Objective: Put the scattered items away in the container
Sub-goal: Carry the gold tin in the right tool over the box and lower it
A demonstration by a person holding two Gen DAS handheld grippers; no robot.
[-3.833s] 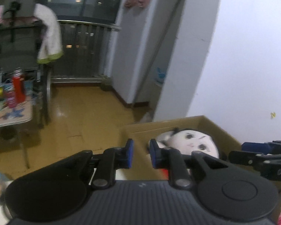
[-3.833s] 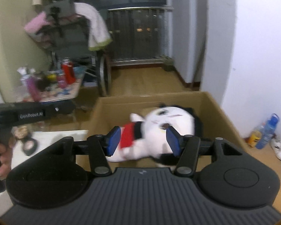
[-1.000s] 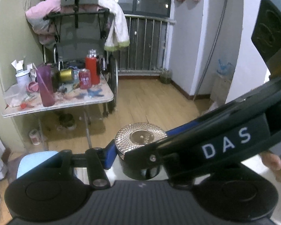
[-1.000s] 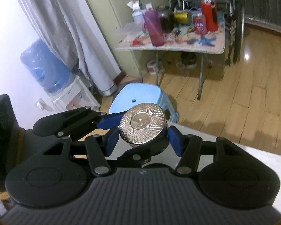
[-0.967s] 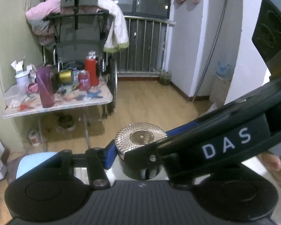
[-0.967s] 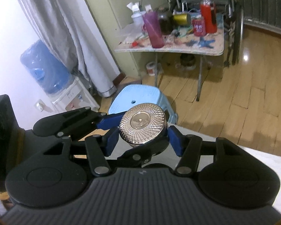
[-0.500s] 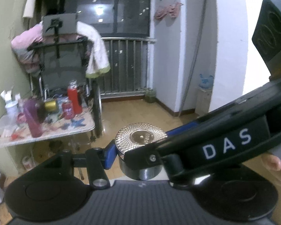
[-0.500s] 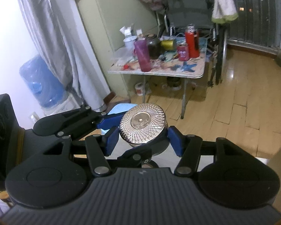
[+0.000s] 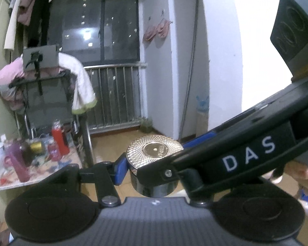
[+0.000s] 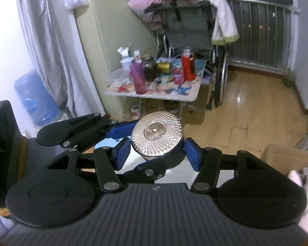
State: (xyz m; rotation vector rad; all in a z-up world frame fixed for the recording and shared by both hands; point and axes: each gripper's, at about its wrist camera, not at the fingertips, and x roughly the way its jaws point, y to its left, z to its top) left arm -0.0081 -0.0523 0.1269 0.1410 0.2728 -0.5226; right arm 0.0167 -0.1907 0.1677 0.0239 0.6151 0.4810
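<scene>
A round jar with a gold patterned lid (image 9: 154, 150) is held in the air between both grippers. My left gripper (image 9: 154, 170) is shut on the jar's dark body; its right finger is hidden behind the other gripper. My right gripper (image 10: 157, 150) crosses over it and closes on the jar (image 10: 157, 132) from its own side, blue pads (image 10: 192, 153) at the jar's flanks. The cardboard box (image 10: 291, 158) shows at the right edge of the right wrist view, with a white plush toy (image 10: 306, 180) in it.
A cluttered folding table (image 10: 186, 98) with a red flask (image 10: 187, 65), a purple bottle (image 10: 138, 80) and cans stands ahead. A wheelchair (image 10: 195, 26) draped with a towel is behind it. A blue water jug (image 10: 33, 98) stands at the left wall. The floor is wood.
Both grippers have lifted and swung right with the jar between them. The white table and blue stool have dropped from view, and the cardboard box has come into the right wrist view.
</scene>
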